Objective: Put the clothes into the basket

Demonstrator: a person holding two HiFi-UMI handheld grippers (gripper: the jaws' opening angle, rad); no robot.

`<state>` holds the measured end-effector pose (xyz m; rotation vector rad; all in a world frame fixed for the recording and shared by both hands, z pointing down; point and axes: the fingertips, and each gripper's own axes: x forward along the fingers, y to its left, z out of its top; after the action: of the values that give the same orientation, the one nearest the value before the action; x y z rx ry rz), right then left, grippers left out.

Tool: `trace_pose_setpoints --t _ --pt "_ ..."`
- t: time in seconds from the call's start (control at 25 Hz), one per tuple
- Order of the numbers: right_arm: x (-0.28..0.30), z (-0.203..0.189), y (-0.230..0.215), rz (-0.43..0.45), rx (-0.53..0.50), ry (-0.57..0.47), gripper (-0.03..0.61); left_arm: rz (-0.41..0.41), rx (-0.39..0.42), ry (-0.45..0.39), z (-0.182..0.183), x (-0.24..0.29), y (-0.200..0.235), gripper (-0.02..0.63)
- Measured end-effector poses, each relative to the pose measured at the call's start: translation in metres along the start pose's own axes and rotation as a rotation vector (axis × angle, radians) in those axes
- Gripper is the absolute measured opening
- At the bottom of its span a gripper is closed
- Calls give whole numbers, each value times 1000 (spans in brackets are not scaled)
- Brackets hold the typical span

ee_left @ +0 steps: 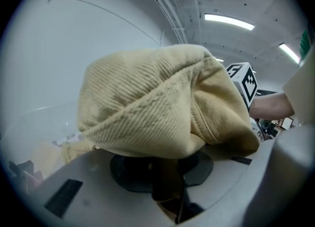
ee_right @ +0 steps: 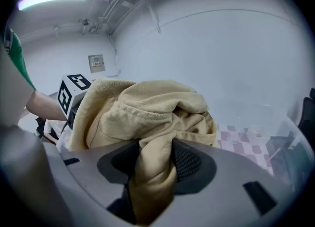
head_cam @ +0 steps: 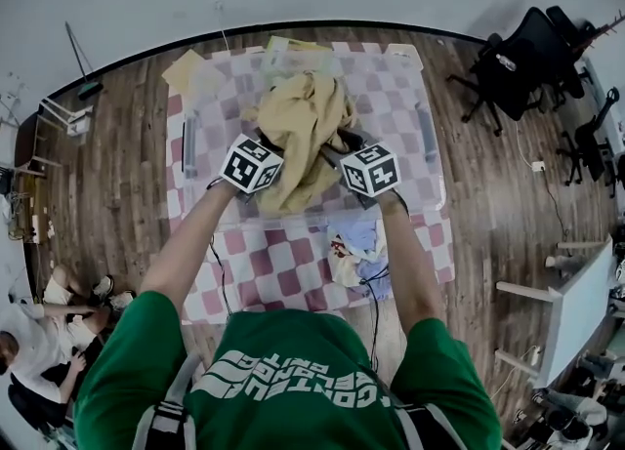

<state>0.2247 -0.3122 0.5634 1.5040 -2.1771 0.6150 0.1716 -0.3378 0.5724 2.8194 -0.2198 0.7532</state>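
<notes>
Both claws on one piece. My left claw and right claw each held a bunch of the yellow garment, side by side, so the bulk hung between them instead of trailing.

Garment was up off the table, over the clear basket at the table's far edge, not yet down inside it. Two grips seemed sensible: the cloth is thick and ribbed, and one pinch would likely let it sag over the basket's rim.

Right gripper view: a thick fold squeezed between the textured pads, jaws fairly wide around it. Left gripper view: jaws narrow, closed on a thin bit in shadow, the rest slumped over the top and hiding most of the room.

Only the head view showed the basket's full outline and the leftover clothes, a pale heap near the table's near right edge. Each gripper view caught the other claw's marker cube, so the two were close together.
</notes>
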Motion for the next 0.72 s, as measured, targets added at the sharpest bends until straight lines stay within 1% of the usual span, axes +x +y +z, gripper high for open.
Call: trace_pose_setpoints --t 0.16,0.32,0.44,0.6,0.72 --pt "28 -28 -6 62 -9 144 202 -12 -21 97 -32 19 9 75" --pt "51 -57 -17 124 -21 282 202 -26 -24 189 -60 41 16 75" --pt "66 -75 -23 152 -11 369 202 -40 -52 242 -79 56 21 75" --pt "82 -95 -28 172 -2 447 202 -57 -96 299 -106 70 26 77" --pt "91 -113 -30 187 10 490 202 -56 -107 339 -124 78 28 77"
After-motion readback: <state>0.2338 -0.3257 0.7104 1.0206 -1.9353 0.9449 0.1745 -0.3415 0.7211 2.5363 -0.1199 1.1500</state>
